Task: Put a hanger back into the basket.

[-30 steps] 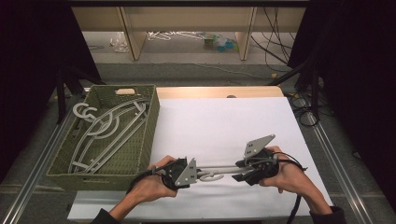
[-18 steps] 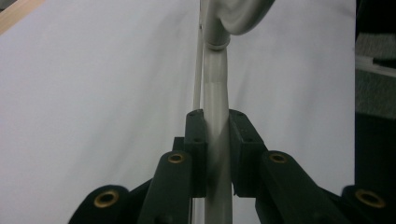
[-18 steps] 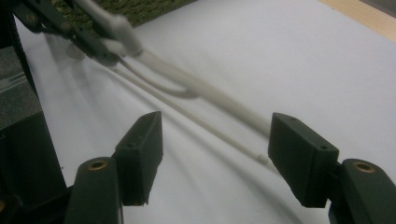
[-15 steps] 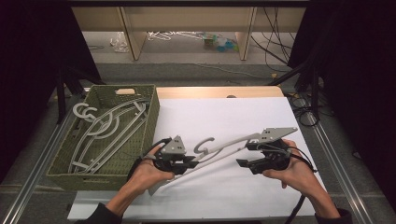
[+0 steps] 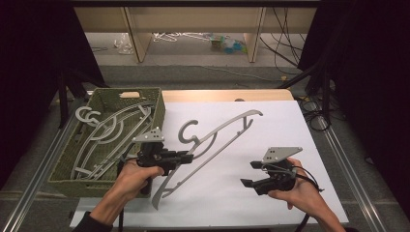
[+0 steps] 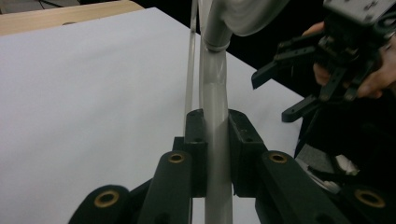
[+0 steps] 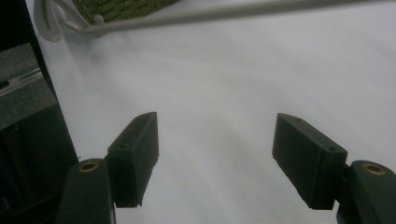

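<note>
- Gripping a grey coat hanger (image 5: 212,145), the left gripper (image 5: 186,156) has its jaws clamped on the hanger's lower bar; in the left gripper view the pads squeeze the bar (image 6: 215,154) from both sides.
- The hanger hangs just right of the green basket (image 5: 159,104), over the white sheet (image 5: 280,130), and looks lifted off it. Its long axis slants from a low tip near the basket's front corner up and away to the far right, with the hook (image 5: 186,131) near the basket's right wall.
- The right gripper (image 5: 247,174) sits well to the right of the basket, apart from the hanger and holding nothing; its jaws have just been opening and now stand wide over bare sheet (image 7: 215,154).
- So the left hand (image 5: 130,176) alone carries the hanger and is the one beside the basket; a move leftward over the right wall would be the likely next step, and the slanted axis would need turning to match the basket's length.
- The basket already holds several more grey hangers (image 5: 109,135), lying flat and overlapping, hooks toward its far left corner.
</note>
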A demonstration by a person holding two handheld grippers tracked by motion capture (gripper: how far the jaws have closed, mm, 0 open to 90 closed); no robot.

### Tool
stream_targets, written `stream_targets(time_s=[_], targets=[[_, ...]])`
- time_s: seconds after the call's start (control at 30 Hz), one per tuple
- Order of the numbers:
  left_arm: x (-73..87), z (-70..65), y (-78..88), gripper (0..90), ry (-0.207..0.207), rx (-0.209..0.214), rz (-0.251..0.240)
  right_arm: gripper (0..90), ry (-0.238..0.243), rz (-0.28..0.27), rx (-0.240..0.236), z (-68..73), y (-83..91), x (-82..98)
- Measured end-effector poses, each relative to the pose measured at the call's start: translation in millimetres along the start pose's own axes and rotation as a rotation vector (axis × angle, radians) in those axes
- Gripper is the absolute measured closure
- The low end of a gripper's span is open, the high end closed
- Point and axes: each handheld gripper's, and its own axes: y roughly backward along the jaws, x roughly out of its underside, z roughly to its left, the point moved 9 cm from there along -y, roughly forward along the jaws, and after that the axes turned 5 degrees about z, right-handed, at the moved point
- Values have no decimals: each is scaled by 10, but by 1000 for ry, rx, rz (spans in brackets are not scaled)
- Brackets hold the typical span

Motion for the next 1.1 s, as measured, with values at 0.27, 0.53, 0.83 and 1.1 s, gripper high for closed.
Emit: stream_targets(time_s=[0.27, 0.53, 0.83, 1.1], targets=[[-171, -121, 199, 794, 23, 15, -37, 307, -19, 25, -22, 26, -46, 162], [-429, -175, 521, 794, 10, -5, -71, 304, -13, 24, -26, 36, -49, 189], [-663, -31, 913, 794, 16, -47, -126, 297, -16, 23, -21, 18, -42, 218], [-650, 253, 1286, 794, 69, -107, -181, 276, -18, 41, -21, 21, -61, 257]])
